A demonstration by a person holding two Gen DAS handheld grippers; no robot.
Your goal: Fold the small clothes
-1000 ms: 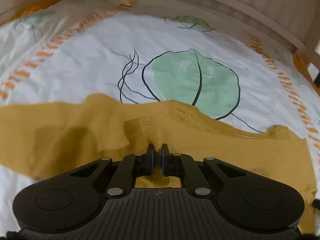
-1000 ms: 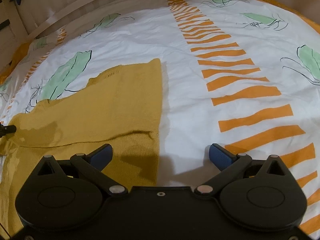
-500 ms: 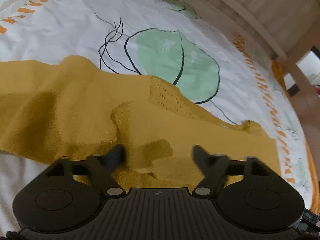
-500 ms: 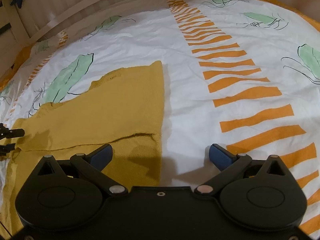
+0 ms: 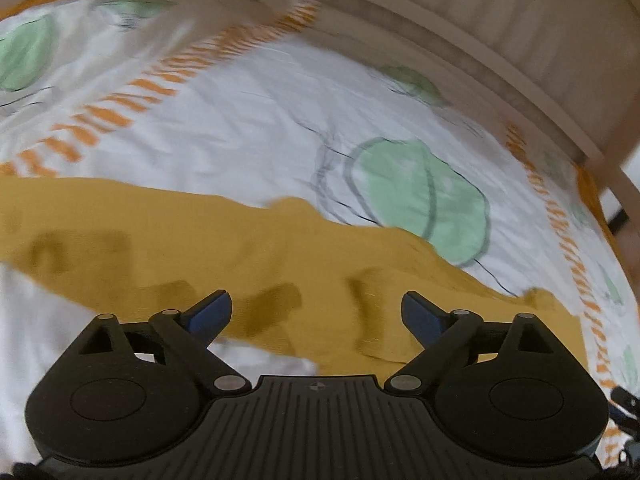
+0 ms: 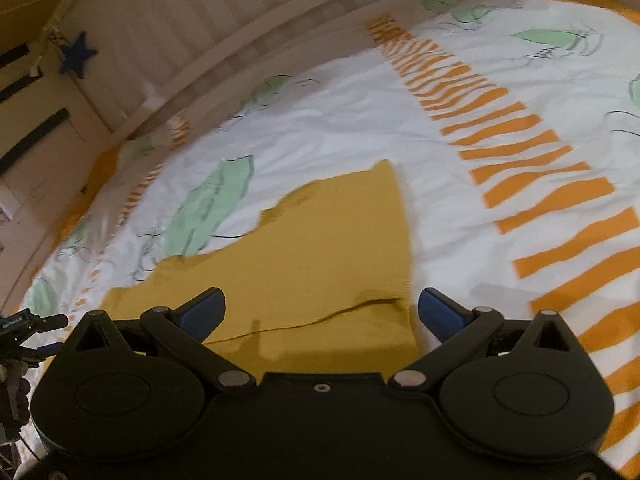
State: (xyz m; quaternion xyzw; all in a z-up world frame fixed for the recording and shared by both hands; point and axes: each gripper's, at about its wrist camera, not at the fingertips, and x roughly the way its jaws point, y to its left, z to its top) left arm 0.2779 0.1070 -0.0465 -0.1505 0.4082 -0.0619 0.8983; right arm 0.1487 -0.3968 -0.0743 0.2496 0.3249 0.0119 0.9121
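Observation:
A mustard-yellow knit garment [image 5: 248,248] lies flat on a white bedsheet, with one part folded over itself. It also shows in the right wrist view [image 6: 320,264], where a fold edge crosses it near the gripper. My left gripper [image 5: 316,314] is open and empty, hovering over the garment's near edge. My right gripper [image 6: 322,310] is open and empty, above the garment's right-hand corner. The left gripper's tip shows at the left edge of the right wrist view [image 6: 28,324].
The bedsheet [image 5: 248,120] is white with green leaf prints and orange striped bands [image 6: 532,184]. A wooden slatted rail [image 5: 460,52] runs along the far side. A blue star [image 6: 78,54] hangs at the rail's left end in the right wrist view.
My left gripper let go of the yellow garment, opened wide and pulled back. The right gripper stayed open and moved left over the garment's corner.

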